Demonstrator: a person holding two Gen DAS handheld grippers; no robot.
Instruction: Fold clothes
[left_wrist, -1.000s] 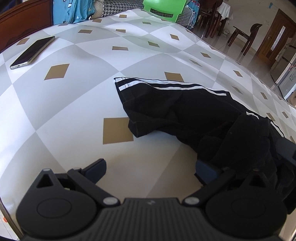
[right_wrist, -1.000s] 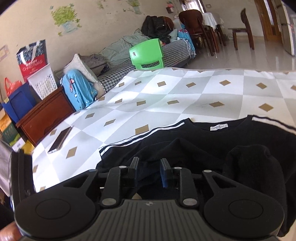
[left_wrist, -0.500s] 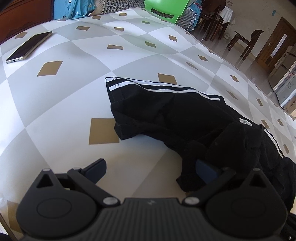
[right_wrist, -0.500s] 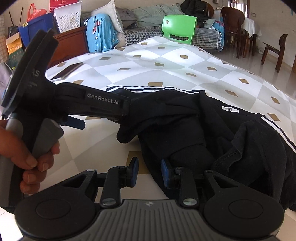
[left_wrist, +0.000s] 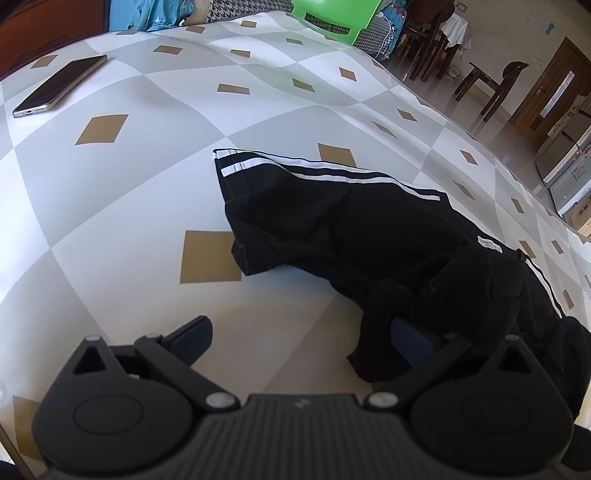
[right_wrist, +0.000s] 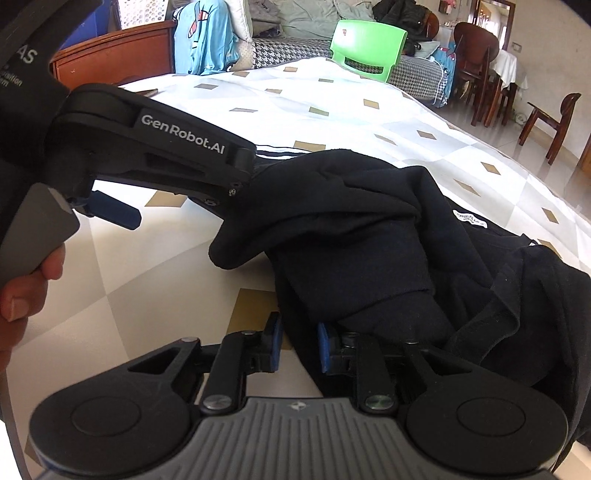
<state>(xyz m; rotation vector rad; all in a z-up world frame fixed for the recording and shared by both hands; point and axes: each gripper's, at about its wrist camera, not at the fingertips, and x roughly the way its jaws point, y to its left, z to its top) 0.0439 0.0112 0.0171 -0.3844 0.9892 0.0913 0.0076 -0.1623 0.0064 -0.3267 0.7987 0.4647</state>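
Black shirt (left_wrist: 369, 229) lies crumpled on the checked tablecloth (left_wrist: 147, 206), white-striped sleeve (left_wrist: 280, 166) stretched flat toward the far side, collar label (right_wrist: 469, 218) facing up. Phone (left_wrist: 59, 86) sits well apart at the far left corner.

Right gripper (right_wrist: 297, 345): jaws closing, with a fold of the shirt's near edge between the blue pads. The gap is narrow, but the frames do not confirm that the pads pinch yet.

Left gripper (left_wrist: 299, 332): jaws spread wide and released. Its right finger is tucked under a bunched lobe of fabric; its left finger hangs over bare cloth. Nothing is clamped.

Step in hand, as judged: secure the near hem with both grippers before spreading the shirt flat.

Notes for doing it well:
- Finish the right pinch on a single layer of hem, not the whole bunch, or the fold will drag along.
- Shift left gripper so fabric sits between both fingers, then close.
- Lift only slightly, pull apart evenly, and keep the striped sleeve lying flat.
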